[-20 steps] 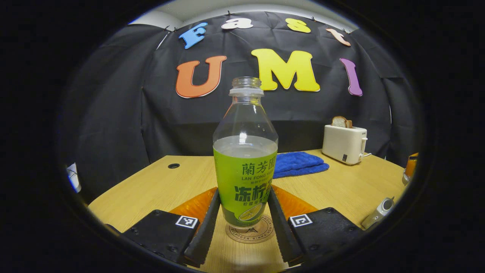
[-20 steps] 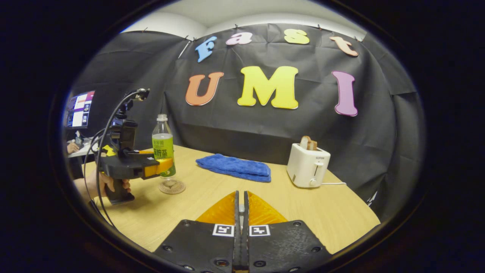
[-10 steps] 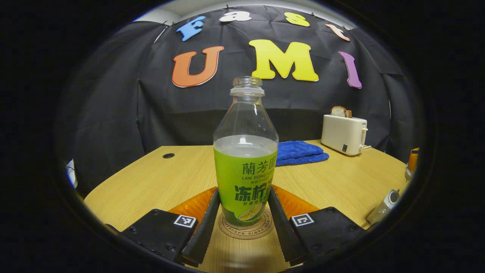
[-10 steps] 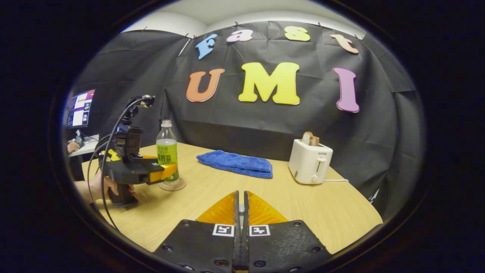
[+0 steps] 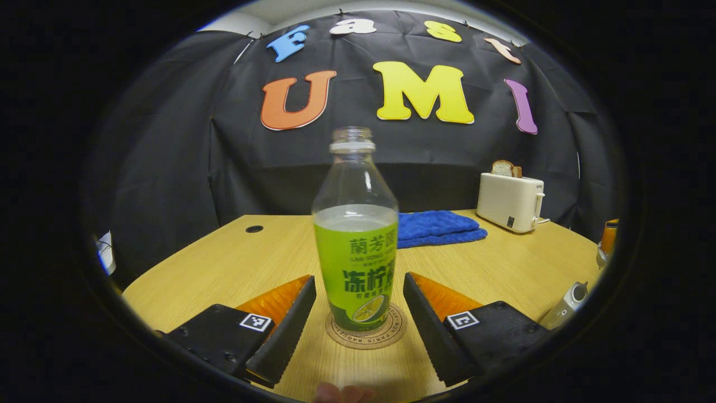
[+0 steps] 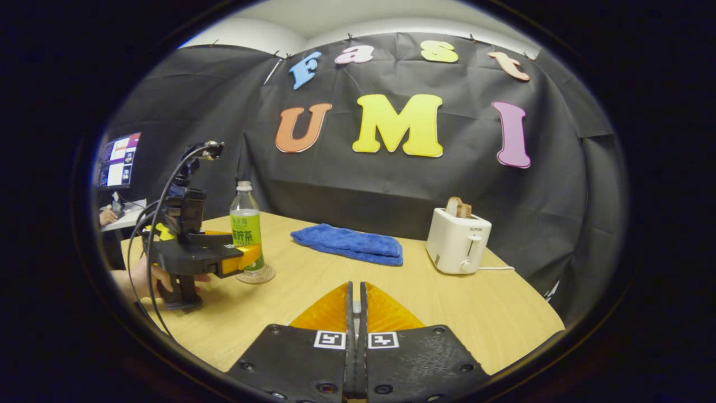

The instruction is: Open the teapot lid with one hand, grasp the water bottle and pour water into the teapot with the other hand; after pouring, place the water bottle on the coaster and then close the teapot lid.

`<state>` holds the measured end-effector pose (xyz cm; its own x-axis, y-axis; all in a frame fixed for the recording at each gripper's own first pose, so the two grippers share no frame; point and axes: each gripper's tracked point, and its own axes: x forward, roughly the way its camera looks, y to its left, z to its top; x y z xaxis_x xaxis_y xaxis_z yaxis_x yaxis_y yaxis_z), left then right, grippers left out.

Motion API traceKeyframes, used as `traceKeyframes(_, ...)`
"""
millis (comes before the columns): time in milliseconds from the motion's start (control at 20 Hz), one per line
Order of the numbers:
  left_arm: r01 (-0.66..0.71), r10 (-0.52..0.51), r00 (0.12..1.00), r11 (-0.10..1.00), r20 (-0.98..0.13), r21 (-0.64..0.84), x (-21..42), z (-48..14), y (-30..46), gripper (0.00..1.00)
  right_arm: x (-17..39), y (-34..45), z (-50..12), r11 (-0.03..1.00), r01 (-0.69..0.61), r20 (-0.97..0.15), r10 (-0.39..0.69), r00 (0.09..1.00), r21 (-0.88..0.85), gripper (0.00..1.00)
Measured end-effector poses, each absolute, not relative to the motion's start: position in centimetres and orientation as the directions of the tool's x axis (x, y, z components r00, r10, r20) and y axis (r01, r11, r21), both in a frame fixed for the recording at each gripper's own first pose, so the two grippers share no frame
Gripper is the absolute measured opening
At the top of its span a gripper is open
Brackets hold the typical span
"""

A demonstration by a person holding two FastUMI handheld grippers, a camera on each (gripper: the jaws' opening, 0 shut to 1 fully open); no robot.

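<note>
A clear bottle (image 5: 358, 246) with a green label, no cap and some water stands upright on the round coaster (image 5: 366, 336). My left gripper (image 5: 358, 277) is open, with a finger on each side of the bottle and a gap on both sides. In the right gripper view the bottle (image 6: 244, 224), the coaster (image 6: 254, 275) and the hand-held left gripper (image 6: 246, 260) are at far left. My right gripper (image 6: 353, 285) is shut on a small pale knob (image 6: 353, 307), apparently the teapot lid's. A silvery part (image 5: 565, 305), perhaps the teapot, shows at the right edge.
A folded blue towel (image 5: 439, 226) lies at the back of the wooden table (image 5: 224, 268). A white toaster (image 5: 510, 201) holding bread stands at the back right. A cable hole (image 5: 254, 229) is at the back left. A monitor (image 6: 114, 159) glows beyond the table's left side.
The bottle came down onto the coaster. My left gripper then opened and let it go, drawing back slightly. The right gripper stayed shut and barely moved.
</note>
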<state>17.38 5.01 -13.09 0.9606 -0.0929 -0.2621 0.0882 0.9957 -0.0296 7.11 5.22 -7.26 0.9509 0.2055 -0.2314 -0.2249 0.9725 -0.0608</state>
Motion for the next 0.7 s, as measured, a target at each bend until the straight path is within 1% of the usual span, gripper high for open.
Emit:
traceKeyframes(100, 0.062, -0.068, 0.962, 0.998, -0.264, -0.031, 16.4, -12.8, 5.9, 0.98, 7.4, 5.8, -7.8, 0.970, -0.236, -0.237, 0.218, 0.947, -0.054, 0.00)
traceKeyframes(200, 0.008, -0.006, 0.960, 1.000, -0.279, 0.006, 15.0, -12.4, 7.7, 0.98, 7.5, 6.3, -8.7, 0.967, -0.250, -0.249, 0.231, 0.940, -0.048, 0.00)
traceKeyframes(250, -0.001, 0.003, 0.962, 1.000, -0.272, 0.007, 14.2, -11.8, 8.2, 0.99, 7.4, 6.6, -9.2, 0.964, -0.261, -0.255, 0.242, 0.936, -0.043, 0.00)
traceKeyframes(400, 0.002, -0.006, 0.967, 1.000, -0.253, -0.017, 11.7, -10.1, 8.6, 0.99, 7.3, 6.9, -10.4, 0.961, -0.273, -0.274, 0.254, 0.928, -0.037, 0.00)
traceKeyframes(700, -0.026, 0.019, 0.985, 0.999, -0.170, -0.036, 8.3, -6.7, 9.3, 0.99, 7.2, 7.3, -11.1, 0.959, -0.281, -0.269, 0.266, 0.926, -0.020, 0.00)
